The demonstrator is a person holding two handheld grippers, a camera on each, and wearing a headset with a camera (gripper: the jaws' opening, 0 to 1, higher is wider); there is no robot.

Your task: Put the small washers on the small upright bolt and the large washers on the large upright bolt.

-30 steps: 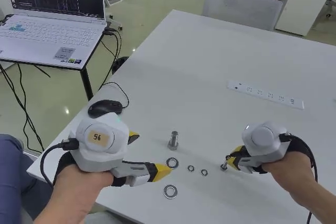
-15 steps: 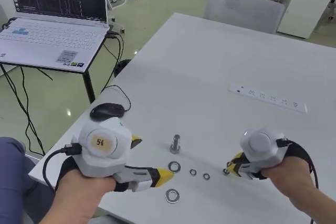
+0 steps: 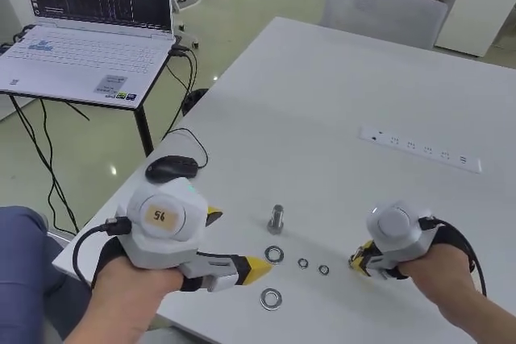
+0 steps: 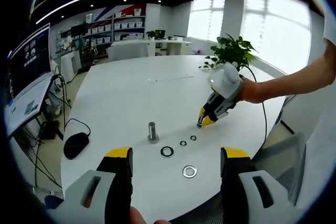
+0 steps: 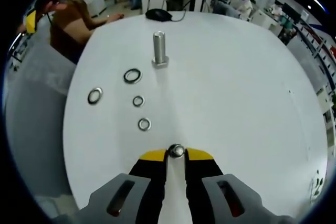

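White laminate forms the table (image 3: pixel 363 86), and all the parts are gathered near its front edge. The left tool (image 4: pixel 176 156) is held above the washers with its jaws spread wide and nothing between them. The right tool (image 5: pixel 176 156) is clamped on the small bolt (image 5: pixel 176 150), which is held upright, apparently resting on the table. The large bolt (image 3: pixel 276 219) is stood on its head, ungripped, just behind the washers. Two large washers (image 3: pixel 274 254) are laid flat, one near the large bolt and the other washer (image 3: pixel 271 299) closer to the table edge. Two small washers (image 3: pixel 303 263) are set side by side between the large ones and the right tool. The washers are judged to be stiff, light, thin steel that is slippery on the smooth top. Each is best pinched across its rim, edge to edge.
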